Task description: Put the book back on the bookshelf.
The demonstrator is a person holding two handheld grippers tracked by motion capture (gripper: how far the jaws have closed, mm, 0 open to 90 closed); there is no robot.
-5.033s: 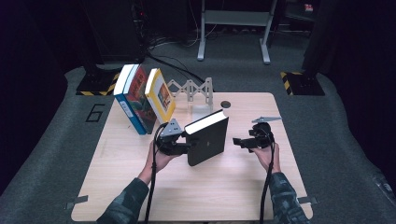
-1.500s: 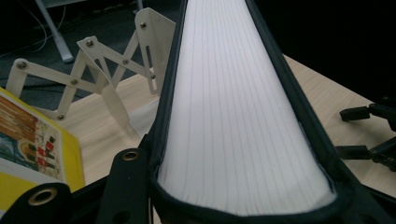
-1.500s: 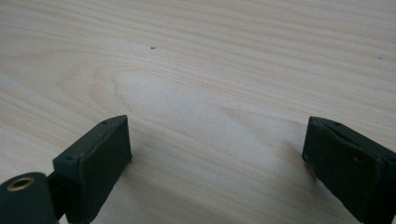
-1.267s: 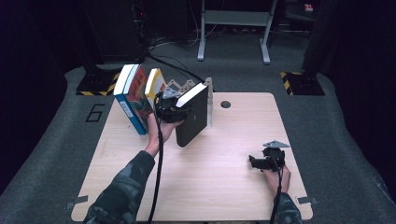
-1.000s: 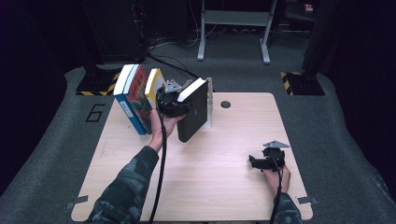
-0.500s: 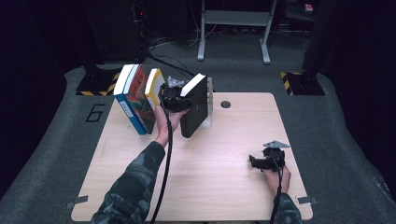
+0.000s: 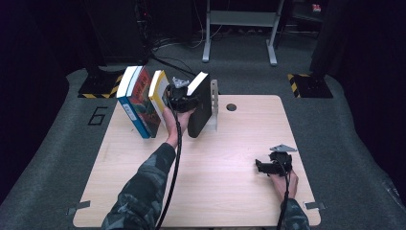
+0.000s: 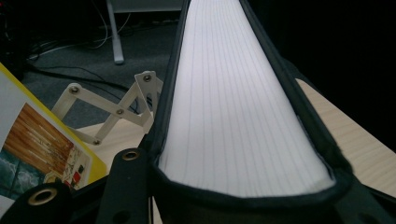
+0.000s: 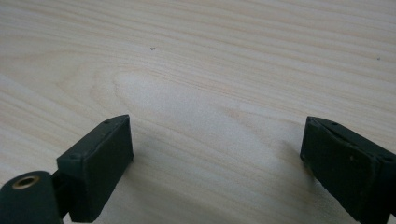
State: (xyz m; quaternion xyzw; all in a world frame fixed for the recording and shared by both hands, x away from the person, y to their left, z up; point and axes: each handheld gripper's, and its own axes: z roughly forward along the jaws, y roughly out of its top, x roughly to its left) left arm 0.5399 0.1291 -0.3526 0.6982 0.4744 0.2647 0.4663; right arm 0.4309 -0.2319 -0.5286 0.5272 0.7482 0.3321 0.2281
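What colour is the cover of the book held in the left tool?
Black, around white pages; the book shows best in the left gripper view.

Black-covered book (image 7: 201,108), white page edge, in left gripper (image 7: 179,98); yellow book (image 7: 159,96) and blue book (image 7: 136,108) beside it; pale wood table (image 7: 230,158).

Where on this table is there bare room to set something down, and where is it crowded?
Bare: the table's wide middle and near part, between the sleeve and the right gripper, and the far right corner past the round hole. Crowded: the far left, where the left gripper holds the black book between the leaning books and folding rack.
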